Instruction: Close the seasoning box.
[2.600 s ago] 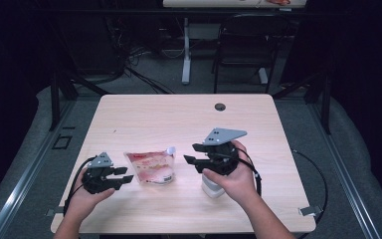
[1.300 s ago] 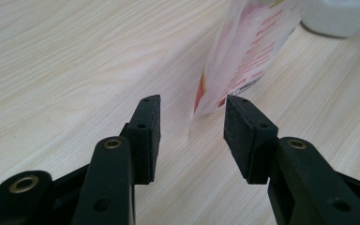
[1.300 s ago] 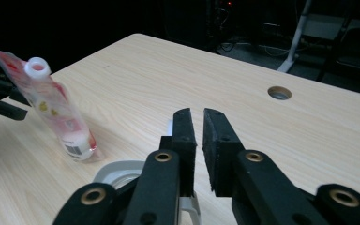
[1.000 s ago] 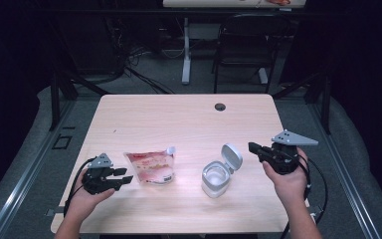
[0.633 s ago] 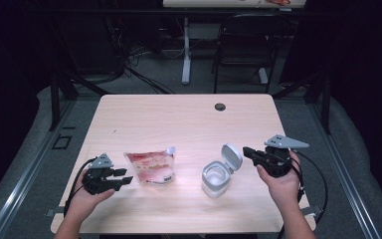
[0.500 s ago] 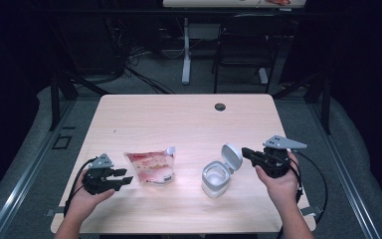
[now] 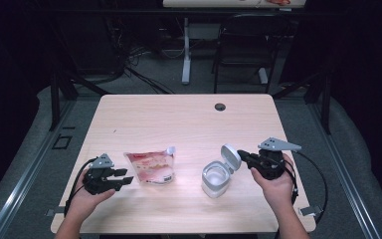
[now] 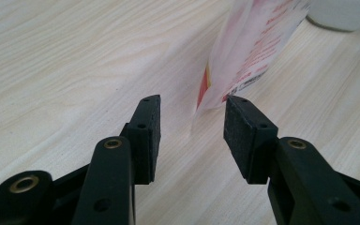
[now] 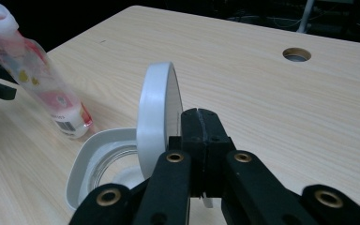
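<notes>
The right gripper has its jaws pressed together behind the round white lid of the small white plastic tub; a push could tip the tub. The left gripper is half open, empty, beside the red and clear refill pouch, which might slide away.

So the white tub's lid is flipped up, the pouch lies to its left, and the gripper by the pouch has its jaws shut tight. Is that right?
Not quite. The left gripper by the pouch has its jaws open, apart with nothing between them, as the left gripper view shows. The rest holds: the white tub has its lid flipped up, and the pouch lies to its left.
</notes>
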Motion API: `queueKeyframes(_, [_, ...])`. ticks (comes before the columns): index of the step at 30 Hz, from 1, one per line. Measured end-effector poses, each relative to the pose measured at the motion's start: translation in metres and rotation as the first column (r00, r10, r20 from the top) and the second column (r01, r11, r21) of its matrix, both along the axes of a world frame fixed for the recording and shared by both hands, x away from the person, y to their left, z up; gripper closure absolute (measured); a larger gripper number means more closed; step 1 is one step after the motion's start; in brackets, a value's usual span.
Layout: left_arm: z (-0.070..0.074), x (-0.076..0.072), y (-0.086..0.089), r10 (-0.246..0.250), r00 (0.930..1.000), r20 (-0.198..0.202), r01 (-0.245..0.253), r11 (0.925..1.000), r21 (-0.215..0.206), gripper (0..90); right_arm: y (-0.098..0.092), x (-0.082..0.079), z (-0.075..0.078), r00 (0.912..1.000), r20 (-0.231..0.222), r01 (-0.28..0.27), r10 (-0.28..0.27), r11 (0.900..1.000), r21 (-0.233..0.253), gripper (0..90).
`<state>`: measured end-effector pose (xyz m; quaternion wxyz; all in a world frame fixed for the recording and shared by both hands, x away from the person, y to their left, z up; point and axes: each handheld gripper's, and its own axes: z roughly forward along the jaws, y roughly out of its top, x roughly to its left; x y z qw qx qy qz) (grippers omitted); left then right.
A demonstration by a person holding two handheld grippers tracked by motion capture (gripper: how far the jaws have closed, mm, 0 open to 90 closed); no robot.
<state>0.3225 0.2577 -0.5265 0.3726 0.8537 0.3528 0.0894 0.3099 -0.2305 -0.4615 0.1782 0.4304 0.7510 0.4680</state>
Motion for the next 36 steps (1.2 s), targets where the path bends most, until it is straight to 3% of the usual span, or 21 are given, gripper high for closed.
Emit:
queueKeyframes(9, [0.0,0.0,0.001,-0.002,1.0,0.001,0.002,1.0,-0.001,56.6,0.012,-0.003,-0.008,0.9991,-0.013,-0.04,0.04,0.999,-0.016,90.0])
queueKeyframes(14, [0.0,-0.001,-0.002,-0.007,1.0,0.003,0.007,1.0,-0.001,56.5,0.02,-0.006,-0.014,0.996,-0.031,-0.083,0.083,0.997,0.006,89.5])
queueKeyframes(21, [-0.001,0.0,-0.002,-0.006,1.0,0.001,0.006,1.0,0.002,56.5,0.024,-0.015,-0.014,0.9943,-0.008,-0.106,0.106,0.994,0.013,87.9])
queueKeyframes(28, [-0.002,0.0,-0.002,-0.002,1.0,0.002,0.002,1.0,-0.003,56.4,0.02,-0.024,-0.016,0.9953,0.013,-0.097,0.096,0.995,0.01,86.2])
queueKeyframes(36, [-0.002,-0.001,-0.003,-0.003,1.0,-0.001,0.003,1.0,-0.004,56.3,0.005,-0.037,-0.025,0.9983,0.033,-0.05,0.049,0.998,0.044,86.2])
